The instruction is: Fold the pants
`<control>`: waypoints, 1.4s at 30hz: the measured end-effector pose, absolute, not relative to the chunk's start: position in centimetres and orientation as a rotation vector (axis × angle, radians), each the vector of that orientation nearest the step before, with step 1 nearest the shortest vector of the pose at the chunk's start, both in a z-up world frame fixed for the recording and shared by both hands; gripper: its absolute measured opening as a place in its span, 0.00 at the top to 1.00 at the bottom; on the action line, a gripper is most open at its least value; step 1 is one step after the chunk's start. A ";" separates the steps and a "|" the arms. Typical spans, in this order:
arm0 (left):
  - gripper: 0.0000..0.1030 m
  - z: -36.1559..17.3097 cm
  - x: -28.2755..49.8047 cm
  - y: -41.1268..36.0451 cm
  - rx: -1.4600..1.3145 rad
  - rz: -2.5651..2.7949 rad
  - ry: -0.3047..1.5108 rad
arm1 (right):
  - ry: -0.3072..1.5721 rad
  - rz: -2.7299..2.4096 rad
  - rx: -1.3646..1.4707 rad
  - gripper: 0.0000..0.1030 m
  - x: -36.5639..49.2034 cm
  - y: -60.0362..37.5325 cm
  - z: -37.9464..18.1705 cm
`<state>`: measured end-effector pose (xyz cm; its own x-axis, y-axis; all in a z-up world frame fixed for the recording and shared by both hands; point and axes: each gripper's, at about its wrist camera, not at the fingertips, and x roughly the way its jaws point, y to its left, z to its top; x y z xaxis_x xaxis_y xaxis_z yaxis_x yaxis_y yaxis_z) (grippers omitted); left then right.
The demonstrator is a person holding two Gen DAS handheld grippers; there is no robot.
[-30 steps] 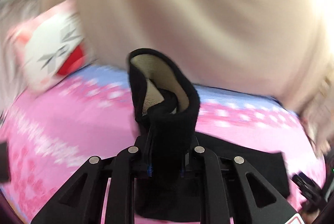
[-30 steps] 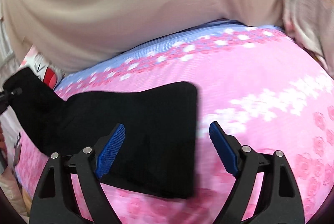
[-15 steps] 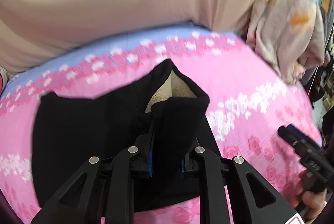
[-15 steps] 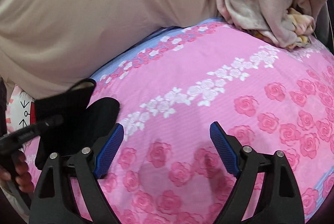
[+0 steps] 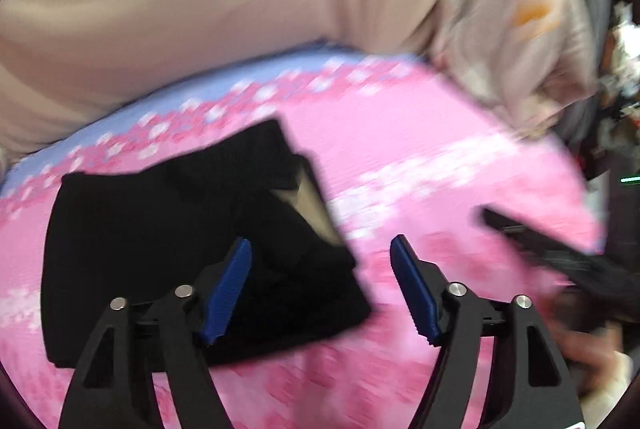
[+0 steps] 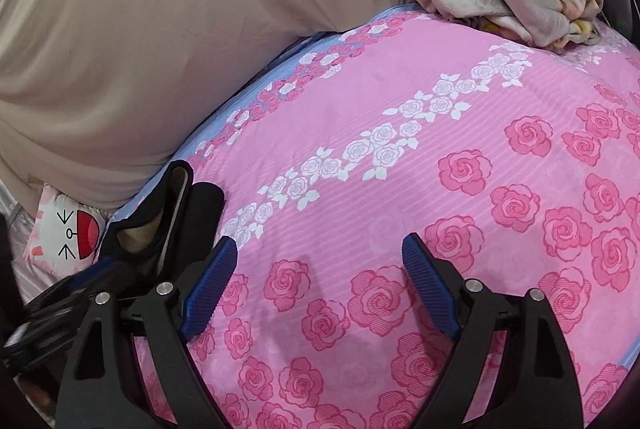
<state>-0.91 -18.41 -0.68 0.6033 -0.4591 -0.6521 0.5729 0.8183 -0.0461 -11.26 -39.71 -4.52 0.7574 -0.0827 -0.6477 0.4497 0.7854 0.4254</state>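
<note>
The black pants (image 5: pixel 172 241) lie folded into a compact block at left centre of the left wrist view on the pink rose bedsheet (image 6: pixel 440 157), long axis running left to right, cream-lined open end toward frame centre. The left gripper (image 5: pixel 320 289) hangs over their right edge, fingers spread and empty. The right gripper (image 6: pixel 316 289) is likewise spread, over bare sheet.

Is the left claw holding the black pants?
No, the left claw is open, and the black pants lie loose on the pink bedsheet.
</note>
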 end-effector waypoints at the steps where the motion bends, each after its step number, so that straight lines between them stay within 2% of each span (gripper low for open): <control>1: 0.32 0.3 -1.8 -17.8 0.164 -0.639 0.667 | 0.655 -0.314 0.603 0.20 -11.2 -39.6 -4.5; 2: 0.32 1.3 -2.5 -17.0 0.159 -0.654 0.630 | 0.648 -0.310 0.606 0.20 -11.1 -39.4 -4.2; 4: 0.20 3.2 -2.9 -14.4 0.143 -0.614 0.558 | 0.630 -0.252 0.634 0.20 -10.8 -39.0 -3.5; 5: 0.19 3.8 -2.6 -13.0 0.132 -0.573 0.543 | 0.618 -0.187 0.660 0.20 -10.3 -38.5 -3.0; 10: 0.19 3.6 2.8 -3.2 -0.031 -0.322 0.658 | 0.653 0.044 0.629 0.19 -5.2 -34.4 -0.8; 12: 0.19 2.2 4.5 0.1 -0.104 -0.260 0.727 | 0.698 0.059 0.552 0.12 -2.2 -32.4 -0.5; 16: 0.19 -0.5 5.7 3.8 -0.139 -0.168 0.774 | 0.807 0.062 0.504 0.12 2.6 -29.6 -2.3; 17: 0.19 -1.3 5.9 4.1 -0.126 -0.159 0.787 | 0.814 0.076 0.507 0.15 3.0 -29.1 -2.7; 18: 0.19 -1.9 6.4 4.0 -0.110 -0.147 0.801 | 0.818 0.098 0.502 0.45 3.3 -28.4 -2.9; 19: 0.19 -2.4 6.5 4.2 -0.093 -0.143 0.810 | 0.834 0.093 0.472 0.64 3.5 -27.6 -2.9; 21: 0.19 -3.4 6.9 4.1 -0.058 -0.150 0.836 | 0.797 0.069 0.421 0.94 2.2 -26.4 -1.1; 23: 0.19 -4.3 7.1 4.1 -0.041 -0.162 0.850 | 0.744 0.049 0.417 0.96 -0.2 -26.5 0.7; 25: 0.18 -5.4 7.4 3.9 -0.023 -0.171 0.869 | 0.791 0.004 0.365 0.95 -0.9 -26.9 -0.1; 26: 0.18 -6.1 7.6 3.7 -0.018 -0.180 0.885 | 0.869 -0.029 0.354 0.91 -0.5 -27.4 -2.2; 27: 0.18 -6.6 7.8 3.6 -0.014 -0.179 0.897 | 0.915 -0.063 0.366 0.79 -0.4 -28.0 -3.8; 29: 0.18 -7.2 7.9 3.5 -0.016 -0.185 0.901 | 0.856 -0.120 0.416 0.70 -1.3 -28.3 -2.8; 32: 0.16 -6.7 7.7 3.7 -0.011 -0.180 0.883 | 0.674 -0.136 0.337 0.70 -1.6 -26.5 2.5; 35: 0.16 -7.2 7.9 4.1 -0.051 -0.191 0.900 | 0.661 0.037 0.310 0.70 1.8 -23.1 5.1; 39: 0.15 -7.2 7.7 4.3 -0.070 -0.193 0.898 | 0.744 0.256 0.259 0.70 8.4 -16.5 3.7; 42: 0.15 -7.3 7.4 4.9 -0.090 -0.200 0.908 | 0.857 0.359 0.216 0.70 14.3 -11.7 0.0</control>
<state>7.38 4.91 -7.26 0.5983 -0.2107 -0.7731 0.1344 0.9775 -0.1624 14.30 -11.69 0.01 0.6000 0.3922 -0.6973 -0.2210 0.9189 0.3267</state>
